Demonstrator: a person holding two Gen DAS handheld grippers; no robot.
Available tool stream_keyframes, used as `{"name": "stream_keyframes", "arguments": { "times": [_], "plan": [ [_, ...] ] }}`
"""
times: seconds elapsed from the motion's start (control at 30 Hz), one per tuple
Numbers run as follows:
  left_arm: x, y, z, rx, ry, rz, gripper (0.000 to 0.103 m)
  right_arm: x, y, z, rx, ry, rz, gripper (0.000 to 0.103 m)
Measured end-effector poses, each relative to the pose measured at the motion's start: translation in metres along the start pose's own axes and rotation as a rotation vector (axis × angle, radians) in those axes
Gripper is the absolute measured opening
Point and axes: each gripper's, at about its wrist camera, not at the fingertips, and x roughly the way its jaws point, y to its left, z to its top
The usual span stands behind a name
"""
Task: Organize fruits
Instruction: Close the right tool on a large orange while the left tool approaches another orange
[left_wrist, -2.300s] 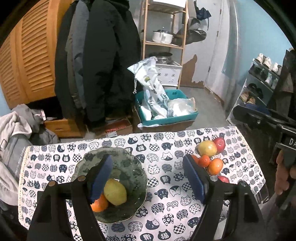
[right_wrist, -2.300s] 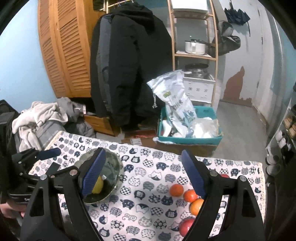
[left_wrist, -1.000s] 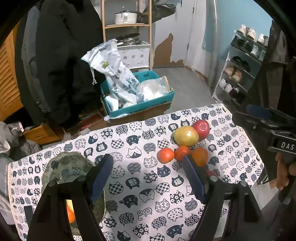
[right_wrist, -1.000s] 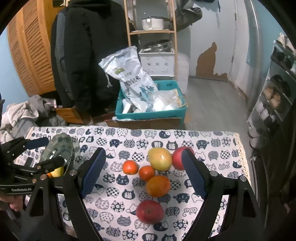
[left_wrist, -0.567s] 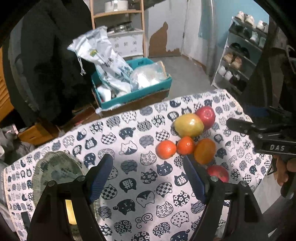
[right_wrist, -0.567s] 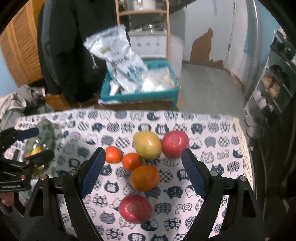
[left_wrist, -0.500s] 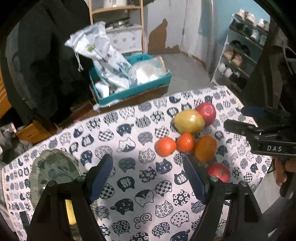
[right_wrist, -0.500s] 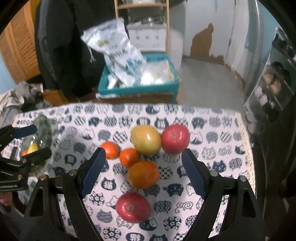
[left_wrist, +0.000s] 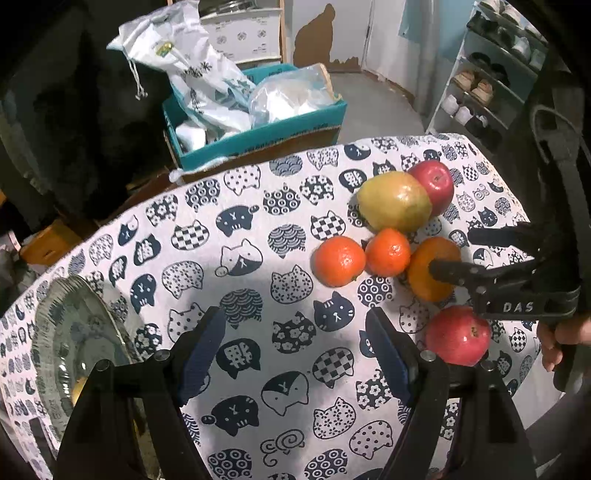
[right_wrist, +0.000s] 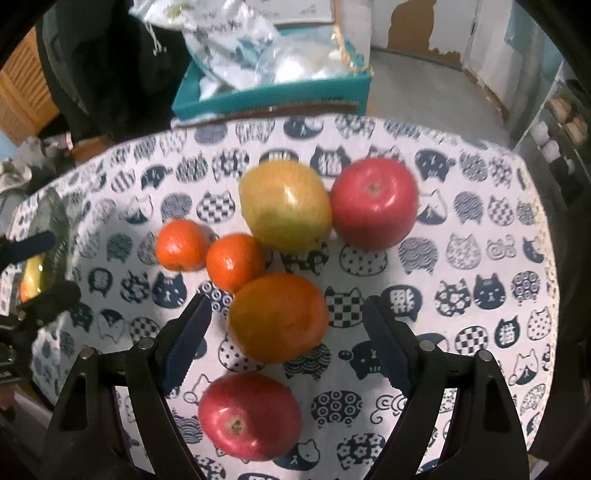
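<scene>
Fruits lie clustered on the desk's cat-patterned white tablecloth (right_wrist: 480, 229): a yellow-green mango (right_wrist: 284, 205) touching a red apple (right_wrist: 375, 203), two small orange tangerines (right_wrist: 181, 243), a large round orange (right_wrist: 279, 317) and a second red apple (right_wrist: 249, 415) nearest the camera. The right hand-held gripper (right_wrist: 284, 343) hangs released above the large orange, jaws on either side without touching, probably lined up to take it first. The left hand-held gripper (left_wrist: 295, 354) is also released, empty over bare cloth between the cluster and the grey-green glass bowl (left_wrist: 62, 332), which holds some fruit and seems the collecting place.
</scene>
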Motion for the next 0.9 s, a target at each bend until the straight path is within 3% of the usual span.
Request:
{"name": "stream_keyframes", "arguments": {
  "times": [0.33, 0.53, 0.9],
  "plan": [
    [0.018, 0.002, 0.002, -0.005, 0.030, -0.001, 0.080, 0.028, 0.003, -0.003, -0.030, 0.044, 0.000, 0.084],
    [0.024, 0.001, 0.008, -0.004, 0.029, -0.015, 0.080, 0.038, 0.004, -0.006, -0.040, 0.070, 0.030, 0.071],
    [0.047, -0.013, 0.025, 0.012, 0.043, -0.059, 0.080, 0.010, -0.025, -0.001, 0.064, -0.006, -0.014, 0.069]
  ]
}}
